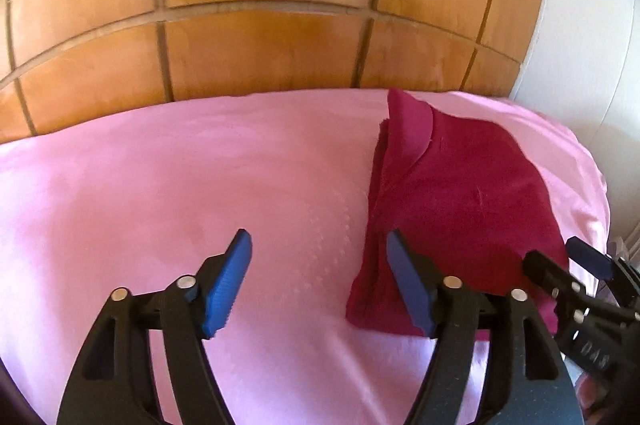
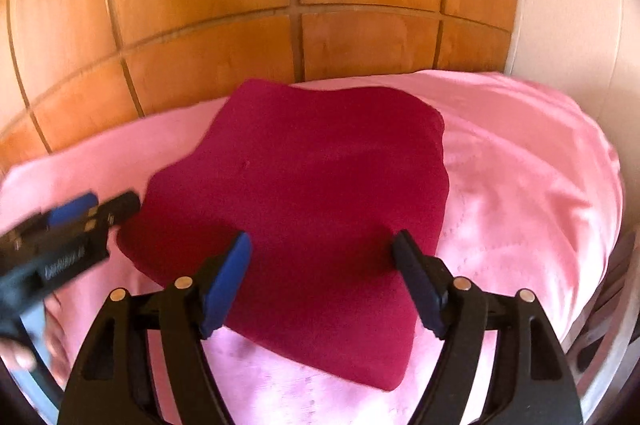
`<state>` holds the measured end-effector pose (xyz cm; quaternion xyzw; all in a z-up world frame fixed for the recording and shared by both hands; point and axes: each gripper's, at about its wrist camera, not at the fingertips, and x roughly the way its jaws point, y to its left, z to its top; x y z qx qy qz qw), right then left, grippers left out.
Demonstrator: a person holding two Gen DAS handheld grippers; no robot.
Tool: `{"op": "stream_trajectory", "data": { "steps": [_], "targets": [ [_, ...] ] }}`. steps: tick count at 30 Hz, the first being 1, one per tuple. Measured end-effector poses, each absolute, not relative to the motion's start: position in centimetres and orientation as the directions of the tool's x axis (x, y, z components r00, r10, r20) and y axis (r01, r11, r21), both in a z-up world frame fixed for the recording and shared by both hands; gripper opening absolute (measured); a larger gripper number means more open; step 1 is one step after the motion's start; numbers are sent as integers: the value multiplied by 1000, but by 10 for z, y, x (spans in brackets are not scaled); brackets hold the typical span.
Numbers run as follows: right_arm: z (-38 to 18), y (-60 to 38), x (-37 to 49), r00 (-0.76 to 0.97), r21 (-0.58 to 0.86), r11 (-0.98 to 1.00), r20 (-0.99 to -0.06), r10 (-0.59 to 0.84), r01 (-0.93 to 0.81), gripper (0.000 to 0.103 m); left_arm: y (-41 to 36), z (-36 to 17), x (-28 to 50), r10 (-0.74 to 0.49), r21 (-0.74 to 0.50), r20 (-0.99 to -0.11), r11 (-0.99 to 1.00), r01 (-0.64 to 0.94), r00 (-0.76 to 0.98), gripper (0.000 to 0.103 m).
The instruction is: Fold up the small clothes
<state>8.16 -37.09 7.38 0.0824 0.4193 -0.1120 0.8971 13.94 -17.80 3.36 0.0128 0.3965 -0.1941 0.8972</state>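
Holding both sets of jaws open and empty, I keep my left gripper (image 1: 318, 281) beside the dark red garment (image 2: 312, 209) and my right gripper (image 2: 322, 281) above it; it lies folded on the pink bed (image 1: 160, 185), probably finished.

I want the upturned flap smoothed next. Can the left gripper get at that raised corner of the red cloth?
Probably yes. The left gripper is open and empty, and only bare pink sheet and the red cloth lie before the flap.
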Motion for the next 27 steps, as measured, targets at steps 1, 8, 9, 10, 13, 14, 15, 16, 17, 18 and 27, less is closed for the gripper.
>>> {"op": "stream_trajectory", "data": {
  "steps": [1,8,9,10,13,14,15,16,17,18,27],
  "targets": [
    [76,-370,80,627,63,959,-768,-130,276,76,-175,36,136,-337,-133,-712,926,353,616,72],
    [89,-350,55,643,74,939,-747,-171,336,90,-147,47,111,-314,-136,-693,941,310,649,78],
    [90,-348,53,643,70,937,-744,-179,342,92,-144,49,106,-306,-133,-688,944,300,658,78],
    [92,-345,50,643,66,935,-743,-187,349,94,-142,50,103,-303,-129,-686,945,299,661,78],
    [95,-335,41,640,44,926,-735,-224,375,100,-133,56,90,-293,-122,-669,950,288,683,88],
    [96,-333,39,641,37,924,-731,-235,381,100,-132,56,88,-291,-121,-663,951,285,690,88],
    [97,-330,36,642,32,922,-728,-243,385,100,-129,58,84,-287,-119,-657,953,280,697,88],
    [96,-327,32,635,30,920,-732,-247,391,100,-127,59,82,-285,-117,-655,953,278,700,89],
    [96,-325,30,632,30,919,-735,-245,392,100,-125,59,80,-283,-118,-655,954,276,700,90],
    [94,-324,28,625,35,918,-743,-240,395,100,-122,59,77,-283,-120,-655,954,273,701,90],
    [89,-312,19,621,8,908,-733,-280,419,101,-118,57,65,-246,-90,-657,964,249,713,99]
  ]
}}
